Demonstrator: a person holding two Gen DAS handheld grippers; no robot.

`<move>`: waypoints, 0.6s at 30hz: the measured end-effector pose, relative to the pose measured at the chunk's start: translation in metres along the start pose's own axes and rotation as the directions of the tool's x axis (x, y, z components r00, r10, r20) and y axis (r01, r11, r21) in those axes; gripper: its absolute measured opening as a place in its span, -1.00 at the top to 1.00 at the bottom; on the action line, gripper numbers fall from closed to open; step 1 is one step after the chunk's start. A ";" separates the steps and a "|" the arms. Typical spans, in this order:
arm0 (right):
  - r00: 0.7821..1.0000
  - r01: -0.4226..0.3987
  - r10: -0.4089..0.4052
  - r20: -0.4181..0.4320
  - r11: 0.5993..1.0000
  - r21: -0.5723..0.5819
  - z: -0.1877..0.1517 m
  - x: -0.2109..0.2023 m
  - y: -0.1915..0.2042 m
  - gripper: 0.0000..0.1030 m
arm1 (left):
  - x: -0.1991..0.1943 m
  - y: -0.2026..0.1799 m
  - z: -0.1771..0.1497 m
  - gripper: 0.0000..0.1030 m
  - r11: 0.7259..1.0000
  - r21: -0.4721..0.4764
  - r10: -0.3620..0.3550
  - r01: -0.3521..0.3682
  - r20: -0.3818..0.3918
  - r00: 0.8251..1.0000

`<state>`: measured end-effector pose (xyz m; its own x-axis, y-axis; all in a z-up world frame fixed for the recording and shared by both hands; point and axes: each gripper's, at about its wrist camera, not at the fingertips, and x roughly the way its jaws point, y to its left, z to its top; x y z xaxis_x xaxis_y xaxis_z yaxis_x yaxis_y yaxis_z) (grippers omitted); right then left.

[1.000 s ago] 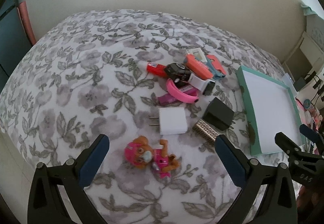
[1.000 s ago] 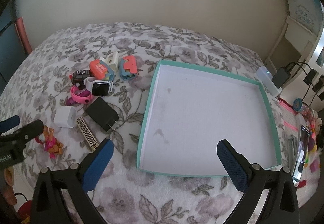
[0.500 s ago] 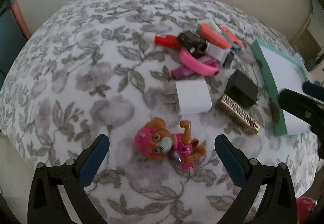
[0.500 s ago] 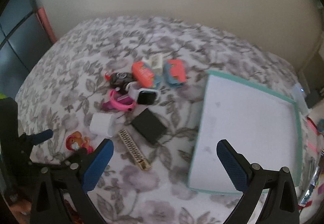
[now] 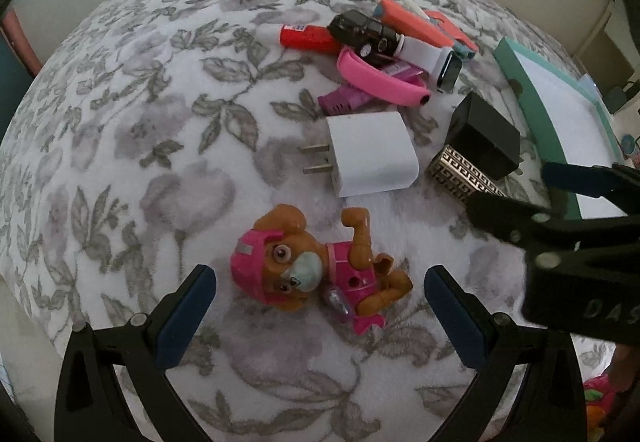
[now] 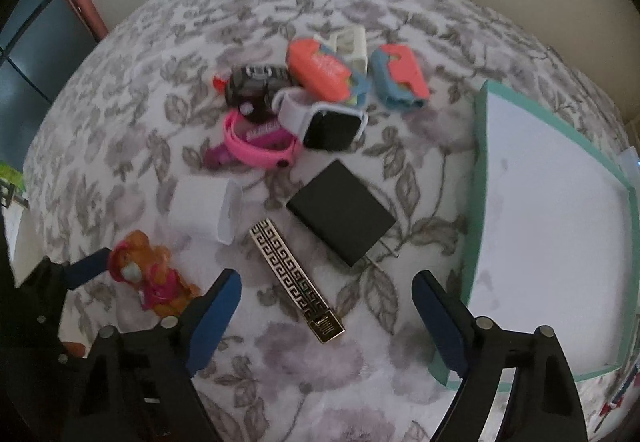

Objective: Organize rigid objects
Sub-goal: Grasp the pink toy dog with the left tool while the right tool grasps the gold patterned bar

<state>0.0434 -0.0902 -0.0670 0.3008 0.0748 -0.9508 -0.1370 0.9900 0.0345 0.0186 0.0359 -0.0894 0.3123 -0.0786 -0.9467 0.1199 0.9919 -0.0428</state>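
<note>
Both grippers have dropped closer. The left gripper, wide and empty, now straddles the toy pup; at three o'clock, the right gripper is narrowing over the patterned bar, suggesting two pickups for the tray.

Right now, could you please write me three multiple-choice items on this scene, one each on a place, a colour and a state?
1. Where does the puppy figure lie?
A. in the tray
B. on the floral blanket, between the left gripper's fingers
C. on the black charger

2. What colour is the tray's rim?
A. teal
B. red
C. black

3. What is in the tray?
A. the white charger
B. the smartwatch
C. nothing visible

Answers: B, it lies on the blanket, untouched; A, the rim is teal; C, only white floor shows.
</note>
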 end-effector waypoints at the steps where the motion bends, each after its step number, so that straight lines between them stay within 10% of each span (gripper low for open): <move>1: 1.000 -0.001 0.001 -0.010 1.000 -0.002 0.000 0.003 0.001 -0.71 | 0.002 -0.002 0.000 -1.00 1.000 0.005 0.002 -0.002 -0.004 1.000; 9: 0.998 0.029 -0.032 -0.052 0.997 -0.068 -0.002 0.024 0.015 -0.53 | 0.012 -0.008 0.000 -0.81 1.000 0.015 0.015 -0.015 -0.014 1.000; 18: 0.998 0.026 -0.030 -0.047 0.995 -0.101 -0.003 0.033 0.034 0.27 | 0.007 -0.005 0.002 -0.60 1.000 0.024 0.019 -0.019 -0.006 1.000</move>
<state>0.0457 -0.0546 -0.0987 0.2604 0.0390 -0.9647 -0.2238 0.9744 -0.0211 0.0222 0.0300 -0.0950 0.3092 -0.0589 -0.9492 0.1369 0.9904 -0.0169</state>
